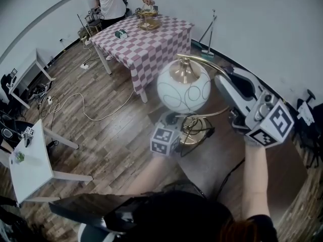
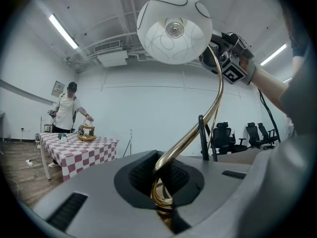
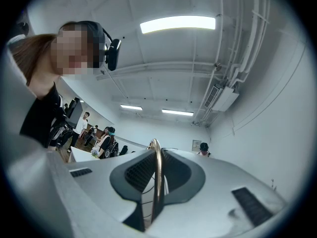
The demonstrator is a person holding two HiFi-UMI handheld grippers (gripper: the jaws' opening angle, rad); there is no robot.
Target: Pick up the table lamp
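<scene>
The table lamp, a white glass globe shade [image 1: 183,89] with thin black swirls on a curved brass stem [image 2: 218,95], sits in front of the person, held by both grippers. Its coiled brass base [image 1: 194,131] is above the edge of a brown tabletop [image 1: 222,155]; no view shows whether the base touches it.

The left gripper [image 2: 161,197] is clamped on the lowest part of the stem, just over the base coils. The right gripper [image 3: 156,192] is closed on the upper arch of the stem [image 3: 157,172], beside the globe, with its jaws tilted upward.

Farther off on the wooden plank floor [image 1: 101,135] stands a table with a red-and-white checked cloth [image 1: 146,42]. A person in a white shirt [image 1: 112,1] is touching a basket [image 1: 149,21] on it. A white table [image 1: 30,165] stands at the left, and black office chairs [image 2: 223,133] line the far wall.
</scene>
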